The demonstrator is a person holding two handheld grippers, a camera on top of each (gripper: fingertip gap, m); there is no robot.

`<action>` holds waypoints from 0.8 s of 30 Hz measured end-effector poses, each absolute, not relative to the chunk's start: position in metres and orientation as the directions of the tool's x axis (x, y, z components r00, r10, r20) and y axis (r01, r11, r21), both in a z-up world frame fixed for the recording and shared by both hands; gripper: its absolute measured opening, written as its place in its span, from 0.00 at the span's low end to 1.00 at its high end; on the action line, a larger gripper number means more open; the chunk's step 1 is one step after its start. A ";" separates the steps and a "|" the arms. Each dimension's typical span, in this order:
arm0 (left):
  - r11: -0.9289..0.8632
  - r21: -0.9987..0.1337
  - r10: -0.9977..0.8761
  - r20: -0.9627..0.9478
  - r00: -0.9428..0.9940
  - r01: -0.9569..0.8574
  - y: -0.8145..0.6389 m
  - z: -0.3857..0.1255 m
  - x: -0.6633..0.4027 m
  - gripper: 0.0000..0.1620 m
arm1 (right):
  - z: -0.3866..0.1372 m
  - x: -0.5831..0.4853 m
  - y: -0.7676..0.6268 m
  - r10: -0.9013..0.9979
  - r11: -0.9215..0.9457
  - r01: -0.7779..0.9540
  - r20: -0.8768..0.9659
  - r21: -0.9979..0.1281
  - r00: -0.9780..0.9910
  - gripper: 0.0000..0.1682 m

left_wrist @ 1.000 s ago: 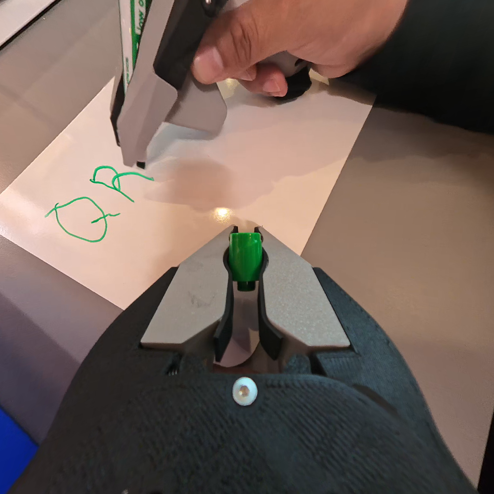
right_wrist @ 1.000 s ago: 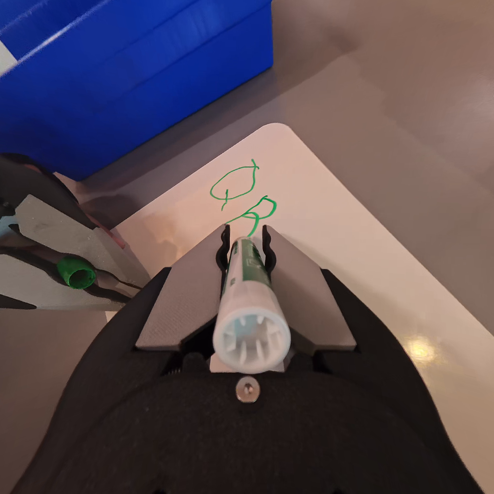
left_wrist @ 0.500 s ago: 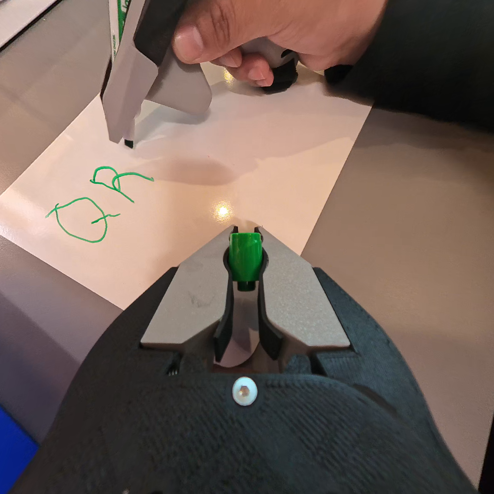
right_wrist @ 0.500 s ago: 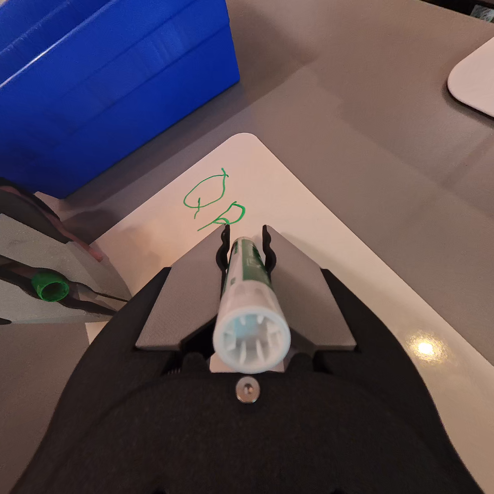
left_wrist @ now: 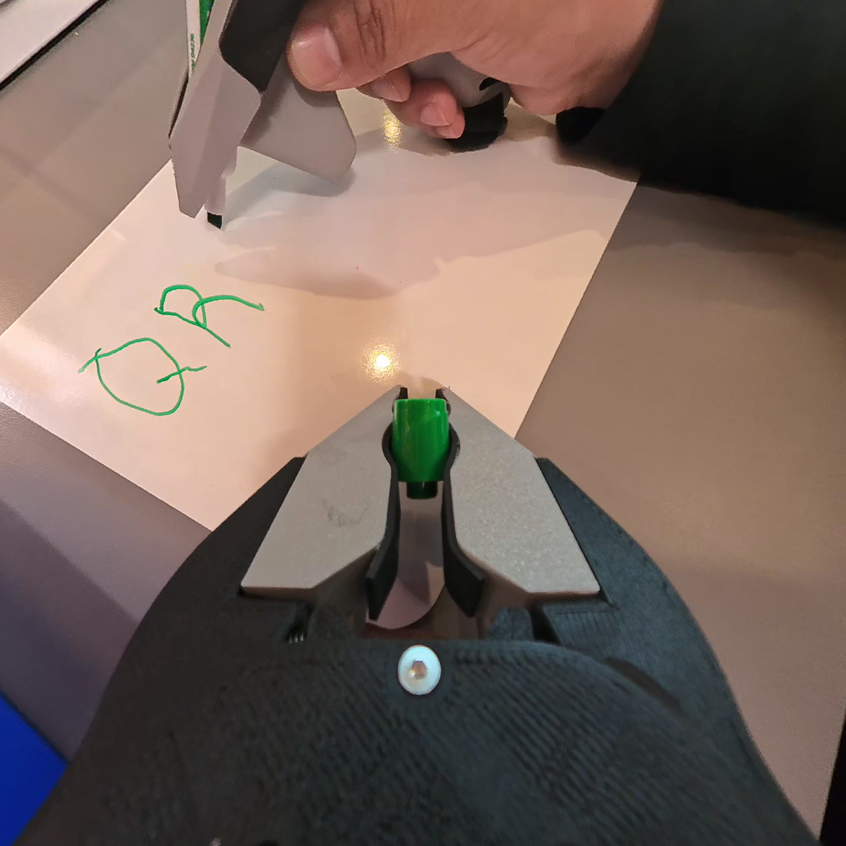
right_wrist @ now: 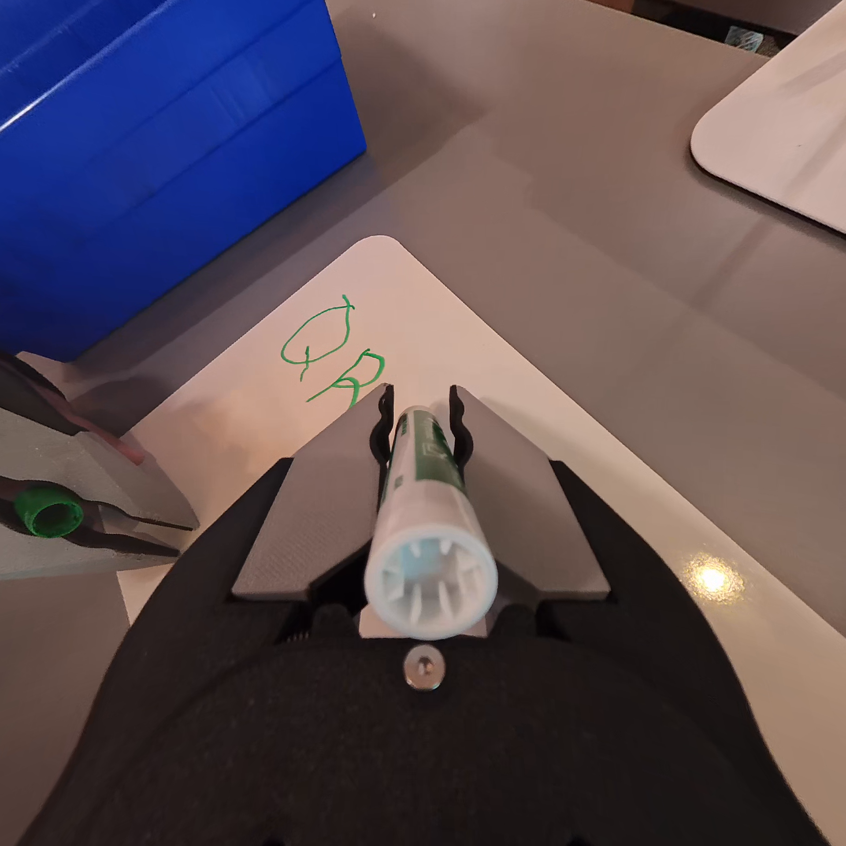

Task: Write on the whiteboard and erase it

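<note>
Here, in the left wrist view, the left gripper [left_wrist: 420,394] is clamped on the green cap [left_wrist: 419,439] at the near edge of the whiteboard [left_wrist: 458,274], the green marks [left_wrist: 160,348] lying toward ten o'clock. In the right wrist view the right gripper [right_wrist: 421,393] is closed around the marker [right_wrist: 425,462], tip hidden, the marks [right_wrist: 329,348] at eleven o'clock. Writing looks under way or just paused; next probably another stroke, or recapping and finding an eraser, none in view.

A grey tabletop [right_wrist: 595,229] bears a blue bin [right_wrist: 160,160] and perhaps another white board [right_wrist: 778,137].
</note>
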State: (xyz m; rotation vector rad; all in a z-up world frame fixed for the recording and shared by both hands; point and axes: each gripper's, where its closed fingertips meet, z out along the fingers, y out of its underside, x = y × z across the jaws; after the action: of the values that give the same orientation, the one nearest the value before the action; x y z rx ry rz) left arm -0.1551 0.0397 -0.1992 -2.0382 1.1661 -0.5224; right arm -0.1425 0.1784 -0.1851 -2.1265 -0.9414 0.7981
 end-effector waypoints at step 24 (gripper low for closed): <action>-0.333 -0.752 -0.860 -0.005 0.510 -0.569 0.040 -0.199 -0.155 0.06 | -0.191 -0.151 0.152 0.836 -0.493 0.471 -0.250 -0.731 0.488 0.13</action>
State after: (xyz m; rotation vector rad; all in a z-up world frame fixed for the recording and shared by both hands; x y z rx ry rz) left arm -0.1551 0.0400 -0.1991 -2.0392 1.1640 -0.5219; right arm -0.1510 0.1524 -0.1906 -2.1467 -1.0723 0.8079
